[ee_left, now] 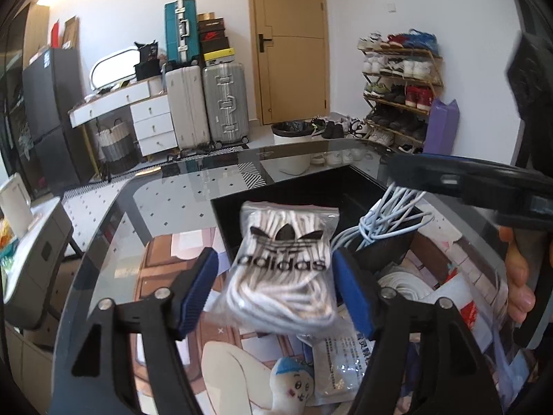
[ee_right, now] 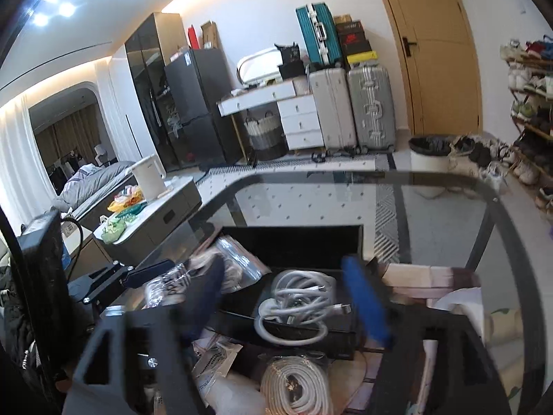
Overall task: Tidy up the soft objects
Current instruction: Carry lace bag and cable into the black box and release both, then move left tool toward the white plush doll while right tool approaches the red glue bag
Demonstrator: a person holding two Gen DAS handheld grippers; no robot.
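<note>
Now left tool [ee_left: 276, 290] gapes around the lace bag [ee_left: 283, 266] — unpinched; right tool [ee_right: 287, 297] open — empty.

A glossy, clear plastic zip bag [ee_left: 283, 263] holds white woven cord. Behind the bag, a black organiser box [ee_left: 276, 204] looks smooth and matt. Inside the box lies a coil of smooth white plastic-coated cable [ee_right: 297, 301]. Under the box, the glass tabletop [ee_left: 193, 190] is shiny and reflective. Beside the bag, the gripper pads [ee_left: 197, 287] are matt blue with fine ribbing.
</note>
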